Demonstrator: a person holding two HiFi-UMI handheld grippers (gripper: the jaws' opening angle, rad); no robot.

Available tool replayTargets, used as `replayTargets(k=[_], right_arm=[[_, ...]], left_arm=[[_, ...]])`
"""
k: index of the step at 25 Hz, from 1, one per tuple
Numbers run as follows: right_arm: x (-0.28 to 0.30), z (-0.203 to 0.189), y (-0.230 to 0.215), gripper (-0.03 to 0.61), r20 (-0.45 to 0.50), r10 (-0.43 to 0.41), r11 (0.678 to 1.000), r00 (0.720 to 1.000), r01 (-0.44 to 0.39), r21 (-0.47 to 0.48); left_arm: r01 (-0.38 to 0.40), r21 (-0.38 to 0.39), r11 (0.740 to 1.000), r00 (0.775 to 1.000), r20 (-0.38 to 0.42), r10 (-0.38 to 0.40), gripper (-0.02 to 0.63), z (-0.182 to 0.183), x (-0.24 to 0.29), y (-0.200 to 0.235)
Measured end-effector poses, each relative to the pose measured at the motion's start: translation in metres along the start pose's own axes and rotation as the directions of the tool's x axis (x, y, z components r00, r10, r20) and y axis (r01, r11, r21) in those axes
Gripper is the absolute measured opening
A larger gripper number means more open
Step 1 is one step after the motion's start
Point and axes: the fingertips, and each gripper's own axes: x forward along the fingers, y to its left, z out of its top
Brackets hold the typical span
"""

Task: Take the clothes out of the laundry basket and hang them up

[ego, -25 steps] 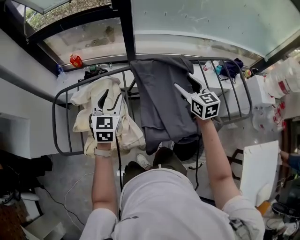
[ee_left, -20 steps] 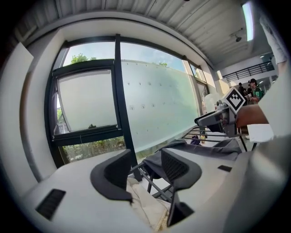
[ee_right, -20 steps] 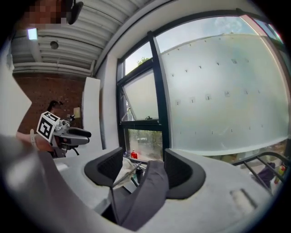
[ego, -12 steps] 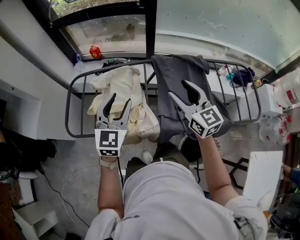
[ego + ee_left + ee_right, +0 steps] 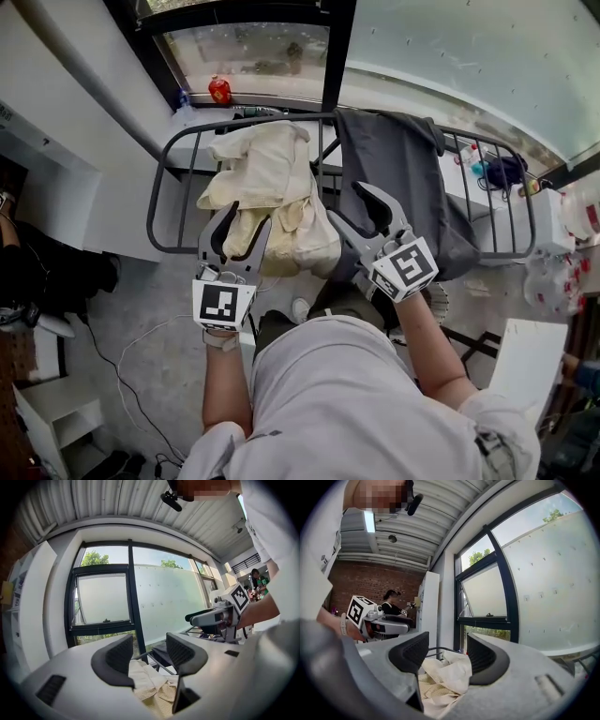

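Note:
A dark metal drying rack stands under the window. A cream garment lies bunched over its left half and a grey garment hangs over its right half. My left gripper is open and empty at the near edge of the cream garment. My right gripper is open at the near hem of the grey garment; its jaws have just been closing, with nothing between them. Both gripper views look level past open jaws at the cream garment. I see no laundry basket.
A red can stands on the window sill behind the rack, and small items crowd its right end. A cable runs over the grey floor at left, by a white shelf. A white board stands at right.
Both grippers have drawn back from over the garments toward the person's body. The right gripper's jaws stand a little narrower. The garments stay on the rack.

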Motion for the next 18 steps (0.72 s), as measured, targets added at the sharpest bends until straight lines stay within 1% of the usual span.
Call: replayTargets(k=[1,3,7,9,13,15,18], right_arm=[[0.000,-0.003,0.004,0.256,-0.002,0.005,1.000,1.000,-0.005,0.002],[-0.001,-0.011,0.010,0.256,-0.010,0.006,1.000,1.000,-0.007,-0.012],[-0.005,-0.021,0.020,0.256,-0.014,0.004,0.999,1.000,-0.005,-0.032],[-0.006,-0.026,0.024,0.256,-0.023,0.008,0.999,1.000,-0.008,-0.033],[-0.009,-0.032,0.024,0.256,-0.037,0.011,0.999,0.999,-0.013,-0.042],[-0.011,-0.033,0.022,0.256,-0.050,0.004,0.999,0.999,-0.007,-0.054],[-0.013,-0.033,0.018,0.256,-0.047,-0.007,0.999,0.999,0.005,-0.032]], left_arm=[[0.000,0.003,1.000,1.000,0.008,0.000,0.210,0.000,-0.001,0.000],[-0.004,0.003,1.000,1.000,-0.003,0.004,0.210,-0.006,-0.004,0.000],[0.003,-0.023,1.000,1.000,0.000,-0.003,0.210,-0.013,-0.005,-0.005],[0.000,-0.029,1.000,1.000,-0.021,-0.001,0.210,-0.022,-0.007,-0.007],[-0.006,-0.059,0.998,0.998,-0.064,0.002,0.210,-0.039,-0.008,-0.007],[-0.005,-0.078,0.997,0.997,-0.071,0.000,0.210,-0.043,-0.008,-0.007],[0.004,-0.086,0.996,0.998,-0.065,-0.010,0.210,-0.043,-0.006,-0.007]])
